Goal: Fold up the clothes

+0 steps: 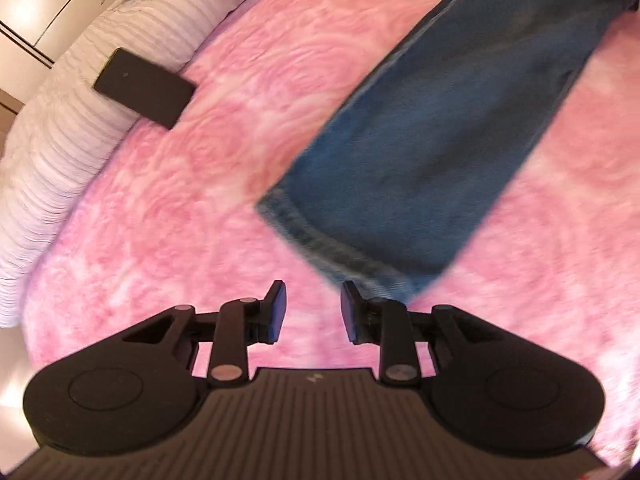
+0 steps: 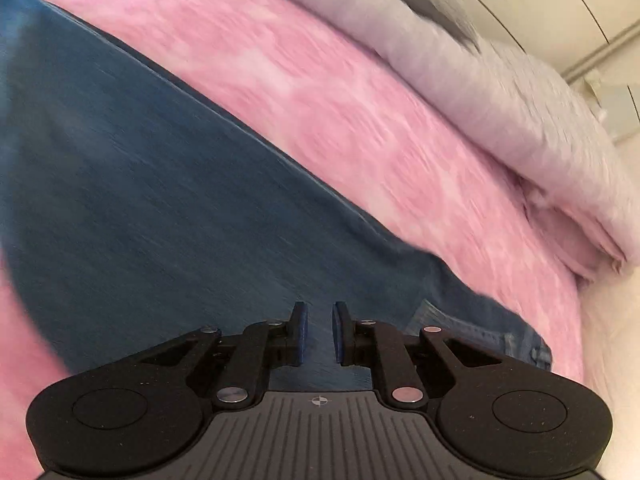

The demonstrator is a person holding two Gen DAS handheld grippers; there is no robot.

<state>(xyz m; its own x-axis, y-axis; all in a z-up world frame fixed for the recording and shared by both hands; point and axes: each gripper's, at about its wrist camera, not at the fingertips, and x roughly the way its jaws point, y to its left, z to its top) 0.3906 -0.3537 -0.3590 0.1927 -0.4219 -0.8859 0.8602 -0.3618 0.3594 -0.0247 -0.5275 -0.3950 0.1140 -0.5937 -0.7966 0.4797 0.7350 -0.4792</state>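
1. A pink blanket (image 1: 168,200) with a rose pattern covers the bed below me.
2. Blue jeans (image 1: 432,132) lie flat on that blanket, stretched out long.
3. A pale ribbed quilt (image 1: 60,128) is bunched along the blanket's edge, well apart from the jeans.
4. My right gripper (image 2: 319,330) hangs over the jeans, jaws narrowly parted, holding nothing.
5. My left gripper (image 1: 312,312) hovers at the jeans' hem, jaws wider, empty.
6. A black flat rectangular object (image 1: 144,86) rests on the quilt.

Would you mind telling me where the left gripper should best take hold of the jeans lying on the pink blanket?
Probably at the hem end of the jeans, the stitched edge nearest the left gripper. It lies flat on the pink blanket just ahead of the open fingers, so come in low from the near side and pinch a corner of it.
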